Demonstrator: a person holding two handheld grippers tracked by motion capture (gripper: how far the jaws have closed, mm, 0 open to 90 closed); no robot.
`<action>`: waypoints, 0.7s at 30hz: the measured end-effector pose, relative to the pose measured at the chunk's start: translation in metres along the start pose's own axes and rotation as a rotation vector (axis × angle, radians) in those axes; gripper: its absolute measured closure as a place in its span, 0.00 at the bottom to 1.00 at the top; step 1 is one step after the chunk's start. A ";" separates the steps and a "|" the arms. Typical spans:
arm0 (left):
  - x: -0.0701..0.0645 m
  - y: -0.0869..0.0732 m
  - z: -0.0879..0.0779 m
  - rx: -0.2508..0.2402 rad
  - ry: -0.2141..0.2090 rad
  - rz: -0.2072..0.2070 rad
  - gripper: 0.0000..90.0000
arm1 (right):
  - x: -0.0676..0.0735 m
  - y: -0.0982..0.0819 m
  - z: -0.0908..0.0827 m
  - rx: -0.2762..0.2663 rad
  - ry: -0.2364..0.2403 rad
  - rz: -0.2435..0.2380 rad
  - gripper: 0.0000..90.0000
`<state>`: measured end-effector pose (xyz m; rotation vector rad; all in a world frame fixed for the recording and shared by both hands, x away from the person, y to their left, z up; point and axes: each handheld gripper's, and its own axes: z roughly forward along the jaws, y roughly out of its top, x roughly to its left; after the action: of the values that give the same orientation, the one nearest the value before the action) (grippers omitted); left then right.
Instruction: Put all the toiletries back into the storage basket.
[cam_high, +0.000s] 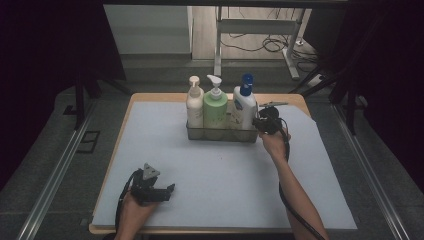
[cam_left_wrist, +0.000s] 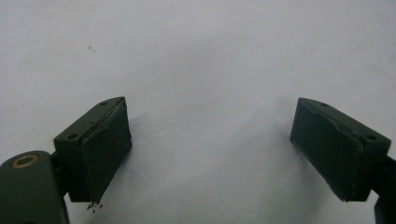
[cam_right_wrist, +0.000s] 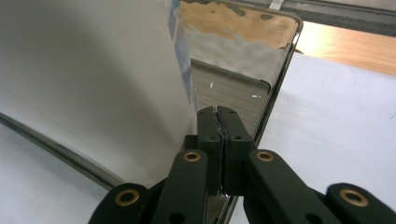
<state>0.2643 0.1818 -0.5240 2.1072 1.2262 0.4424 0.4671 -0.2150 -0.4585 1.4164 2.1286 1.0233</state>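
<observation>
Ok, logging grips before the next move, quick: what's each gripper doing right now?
Left gripper: open, nothing between its jaws, over the bare mat.
Right gripper: shut on the metal caddy wall, beside the white bottle.

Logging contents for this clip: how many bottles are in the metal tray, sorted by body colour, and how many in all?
White bottles: 2, one with a cream pump, one with a blue cap
Green bottle: 1
Total: 3 bottles, all upright in the metal tray

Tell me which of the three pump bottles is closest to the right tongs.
The white bottle with the blue pump, rightmost in the metal tray; the right tongs sit beside it.
</observation>
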 end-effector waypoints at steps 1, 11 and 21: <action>0.000 0.000 0.000 0.000 -0.001 0.000 0.13 | 0.000 0.000 0.000 0.001 0.006 0.004 0.98; 0.000 0.000 0.000 0.000 0.000 0.000 0.13 | 0.008 0.000 0.000 0.009 0.026 -0.018 0.96; 0.000 0.000 0.000 0.000 0.000 0.000 0.13 | 0.009 -0.002 0.003 0.021 0.039 -0.014 0.96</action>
<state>0.2643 0.1818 -0.5240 2.1069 1.2265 0.4419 0.4638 -0.2068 -0.4613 1.4004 2.1792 1.0345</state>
